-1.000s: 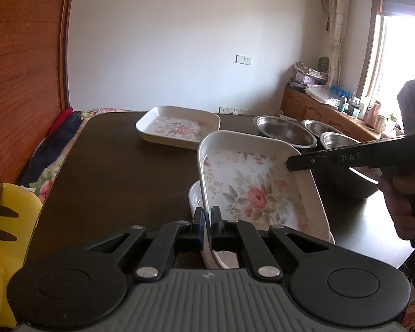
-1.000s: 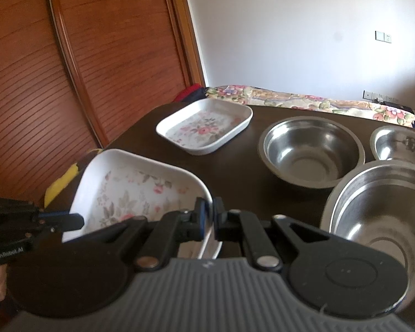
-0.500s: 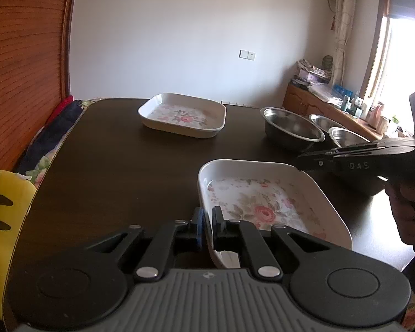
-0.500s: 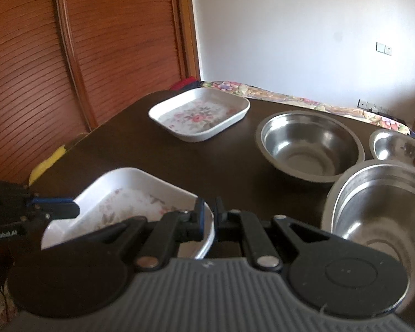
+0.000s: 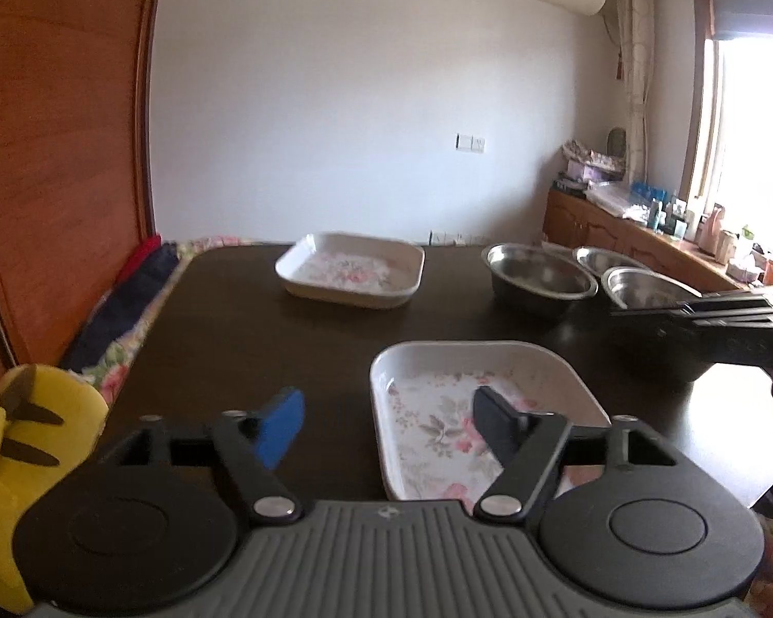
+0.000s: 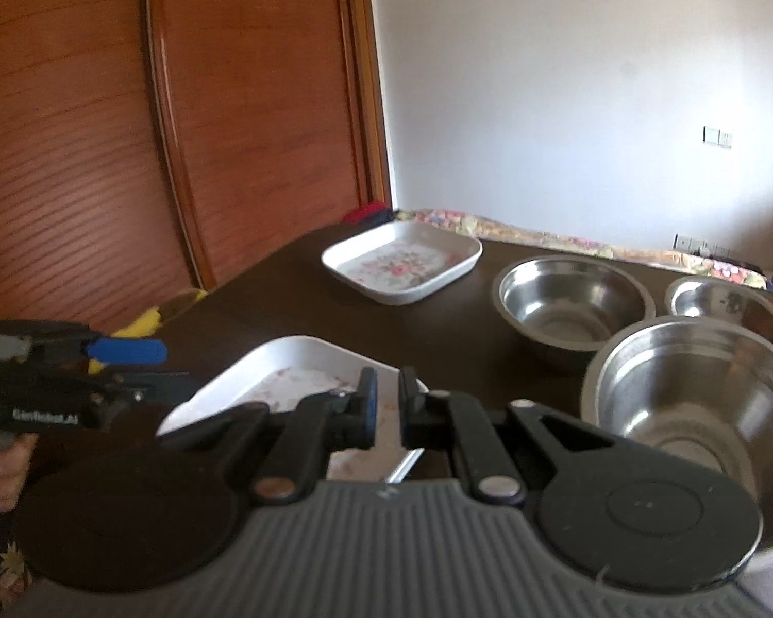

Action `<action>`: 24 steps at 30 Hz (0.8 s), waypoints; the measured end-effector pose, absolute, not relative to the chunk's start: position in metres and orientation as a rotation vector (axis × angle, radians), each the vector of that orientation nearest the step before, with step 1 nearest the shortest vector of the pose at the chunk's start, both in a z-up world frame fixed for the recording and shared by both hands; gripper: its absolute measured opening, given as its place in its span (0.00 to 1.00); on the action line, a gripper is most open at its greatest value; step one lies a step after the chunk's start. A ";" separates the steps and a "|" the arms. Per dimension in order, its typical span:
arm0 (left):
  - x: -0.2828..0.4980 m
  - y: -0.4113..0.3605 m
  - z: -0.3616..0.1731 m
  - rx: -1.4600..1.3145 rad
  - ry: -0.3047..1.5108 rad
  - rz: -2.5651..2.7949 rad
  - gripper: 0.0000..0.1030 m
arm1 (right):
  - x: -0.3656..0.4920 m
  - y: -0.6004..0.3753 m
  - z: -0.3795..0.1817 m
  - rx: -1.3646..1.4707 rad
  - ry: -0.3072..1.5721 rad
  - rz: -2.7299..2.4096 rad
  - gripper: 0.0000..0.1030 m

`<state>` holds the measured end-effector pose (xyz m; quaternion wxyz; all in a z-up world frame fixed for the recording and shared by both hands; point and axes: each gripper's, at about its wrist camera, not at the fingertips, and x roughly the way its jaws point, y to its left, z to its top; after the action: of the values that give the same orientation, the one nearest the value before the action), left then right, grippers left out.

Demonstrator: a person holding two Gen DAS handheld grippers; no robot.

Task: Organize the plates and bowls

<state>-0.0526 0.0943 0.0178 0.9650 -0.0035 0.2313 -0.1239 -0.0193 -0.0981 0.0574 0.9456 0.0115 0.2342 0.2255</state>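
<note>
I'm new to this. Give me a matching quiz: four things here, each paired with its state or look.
1 left gripper
2 right gripper
3 nearer white rectangular floral dish
4 largest stainless steel bowl

a plain metal
b shut
c wide open
d rose pattern inside

Pairs: 1-c, 2-b, 3-d, 4-a. The left gripper's jaws have just been opening, the dish's rim between them.
</note>
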 end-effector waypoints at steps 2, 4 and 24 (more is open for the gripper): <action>-0.056 0.093 0.019 -0.008 0.449 -0.251 0.95 | -0.029 -0.102 0.059 0.024 0.454 0.460 0.10; -0.058 0.089 0.020 -0.001 0.425 -0.247 1.00 | -0.038 -0.106 0.060 0.020 0.431 0.455 0.13; -0.053 0.085 0.020 0.025 0.382 -0.241 1.00 | -0.061 -0.114 0.063 0.028 0.306 0.416 1.00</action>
<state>-0.0531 0.0854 0.0205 0.9745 0.0126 0.1893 -0.1197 -0.0608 -0.1139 0.0629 0.9668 0.0141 0.1511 0.2058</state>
